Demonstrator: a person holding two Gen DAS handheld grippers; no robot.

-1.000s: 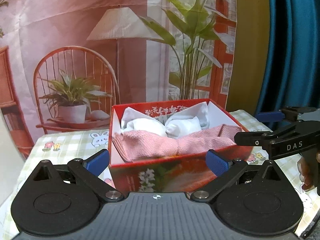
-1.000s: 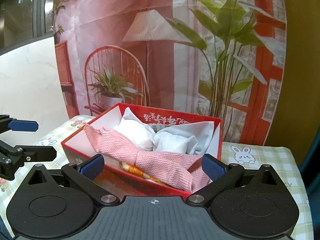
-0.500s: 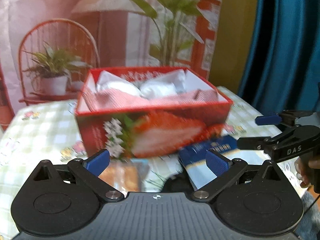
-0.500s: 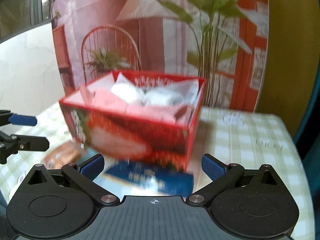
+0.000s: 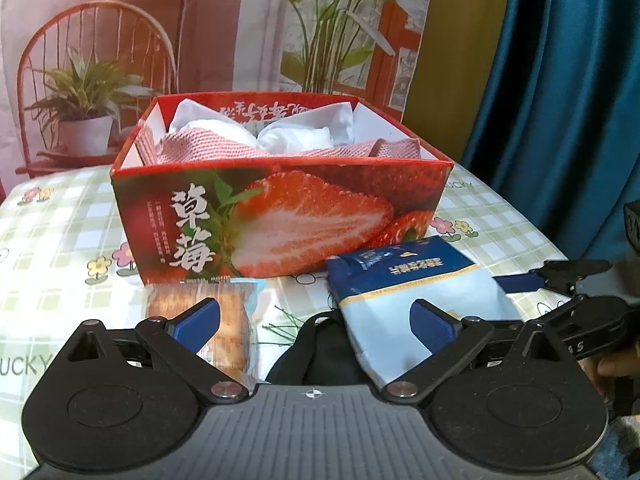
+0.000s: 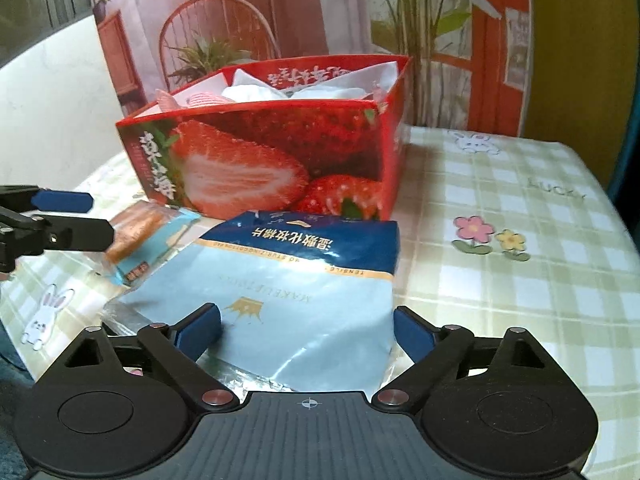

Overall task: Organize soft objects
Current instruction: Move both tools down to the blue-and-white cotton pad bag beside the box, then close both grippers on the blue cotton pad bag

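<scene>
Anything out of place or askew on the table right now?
Three soft items lie outside the strawberry box: the blue cotton-pad pack, skewed with one corner against the box, a snack packet angled beside it, and a dark item part hidden. In the box, the pink towel lies rumpled.

A red strawberry-printed box (image 6: 280, 152) stands on a checked worktop (image 6: 500, 280), holding white cloths (image 6: 256, 90) and a pink towel (image 6: 200, 100). Just in front of it lies a blue cotton-pad packet (image 6: 296, 280), flat between the spread fingers of the right gripper (image 6: 306, 328) (nothing gripped). At far left, the left gripper (image 6: 68, 220) hangs over a wrapped snack (image 6: 148, 236).
</scene>
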